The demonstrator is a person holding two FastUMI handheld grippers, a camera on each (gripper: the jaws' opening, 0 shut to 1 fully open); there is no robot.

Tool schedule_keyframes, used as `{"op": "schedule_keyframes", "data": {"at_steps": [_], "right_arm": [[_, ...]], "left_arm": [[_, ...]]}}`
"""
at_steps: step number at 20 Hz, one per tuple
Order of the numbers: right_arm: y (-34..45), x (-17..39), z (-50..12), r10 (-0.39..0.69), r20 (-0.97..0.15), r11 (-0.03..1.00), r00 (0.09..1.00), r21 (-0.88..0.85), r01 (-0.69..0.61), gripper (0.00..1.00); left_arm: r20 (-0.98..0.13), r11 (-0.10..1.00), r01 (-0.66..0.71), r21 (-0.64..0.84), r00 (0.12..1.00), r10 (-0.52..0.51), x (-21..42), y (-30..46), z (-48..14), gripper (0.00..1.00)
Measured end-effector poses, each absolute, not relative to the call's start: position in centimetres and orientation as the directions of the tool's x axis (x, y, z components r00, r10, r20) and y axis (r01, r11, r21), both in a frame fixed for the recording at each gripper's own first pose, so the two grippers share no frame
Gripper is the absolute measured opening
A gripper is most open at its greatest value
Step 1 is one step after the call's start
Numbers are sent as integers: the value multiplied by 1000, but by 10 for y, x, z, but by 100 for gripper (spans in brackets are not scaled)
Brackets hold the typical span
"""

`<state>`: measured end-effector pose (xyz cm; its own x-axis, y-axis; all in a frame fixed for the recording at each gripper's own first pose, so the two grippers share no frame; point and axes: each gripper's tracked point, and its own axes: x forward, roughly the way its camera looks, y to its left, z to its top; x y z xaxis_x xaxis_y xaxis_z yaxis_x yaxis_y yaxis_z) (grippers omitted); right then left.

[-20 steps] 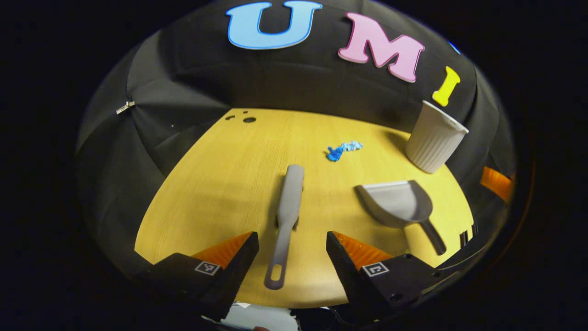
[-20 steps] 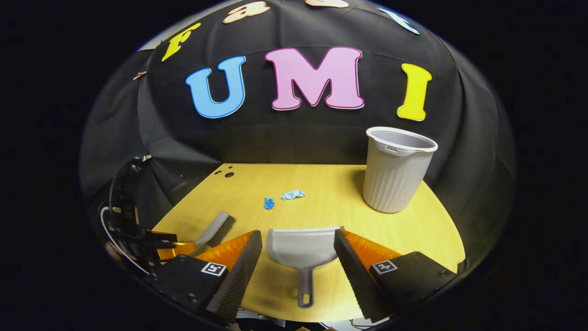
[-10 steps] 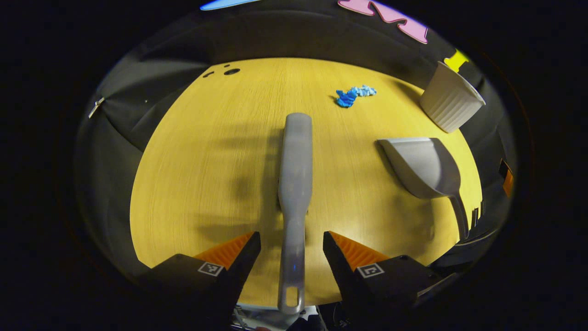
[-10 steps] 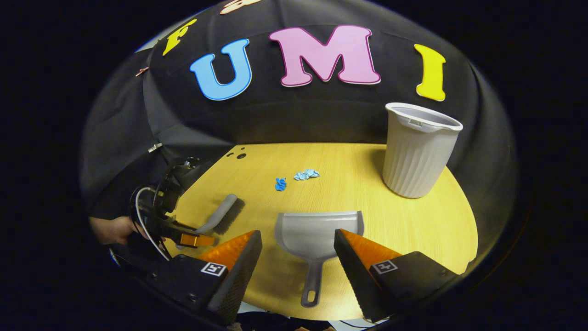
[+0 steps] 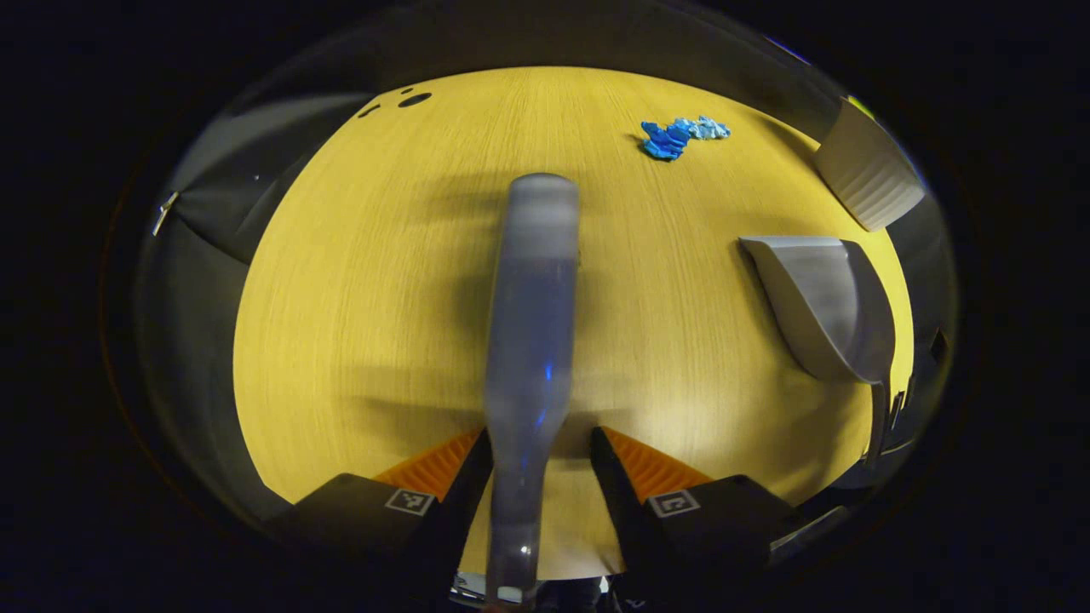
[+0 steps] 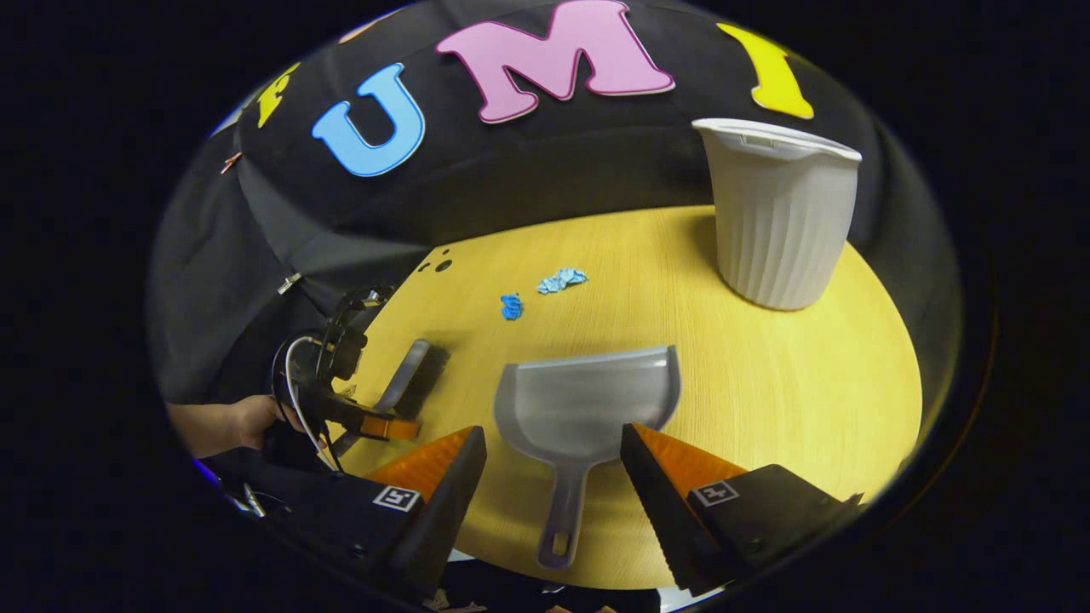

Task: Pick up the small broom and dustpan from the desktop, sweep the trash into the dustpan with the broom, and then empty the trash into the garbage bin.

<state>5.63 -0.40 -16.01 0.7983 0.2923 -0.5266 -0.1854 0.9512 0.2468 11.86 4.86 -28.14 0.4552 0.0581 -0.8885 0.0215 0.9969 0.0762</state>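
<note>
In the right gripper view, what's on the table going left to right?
Left gripper at the broom → dark blue scrap → light blue scrap → dustpan → garbage bin.

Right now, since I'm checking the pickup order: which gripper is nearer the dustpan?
Right. The right gripper straddles the dustpan handle, jaws open. The left gripper sits at the broom, well aside.
</note>
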Motion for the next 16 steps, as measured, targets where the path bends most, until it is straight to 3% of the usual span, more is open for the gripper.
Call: {"op": "schedule_keyframes", "data": {"at_steps": [4,6,8,13,14,15,16], "right_arm": [[-11,54,-177,295,-578,947,761,285,-151,99],[-9,48,-191,310,-621,943,720,299,-148,99],[-5,43,-202,315,-657,942,686,306,-139,99],[3,43,-227,292,-708,949,643,297,-105,99],[3,42,-234,284,-721,950,632,301,-83,99],[2,39,-239,274,-731,951,625,304,-61,99],[-1,38,-243,260,-739,953,621,299,-43,99]], "left_arm": [[-879,996,51,75,475,42,123,47,-282,62],[-873,997,42,67,486,38,123,49,-277,41],[-863,997,51,53,505,20,125,50,-278,31],[-812,996,71,63,583,10,130,53,-275,32],[-801,996,68,59,599,6,130,54,-274,28],[-788,997,63,48,616,-1,131,54,-271,31],[-773,998,59,37,634,-9,132,56,-267,28]]}}
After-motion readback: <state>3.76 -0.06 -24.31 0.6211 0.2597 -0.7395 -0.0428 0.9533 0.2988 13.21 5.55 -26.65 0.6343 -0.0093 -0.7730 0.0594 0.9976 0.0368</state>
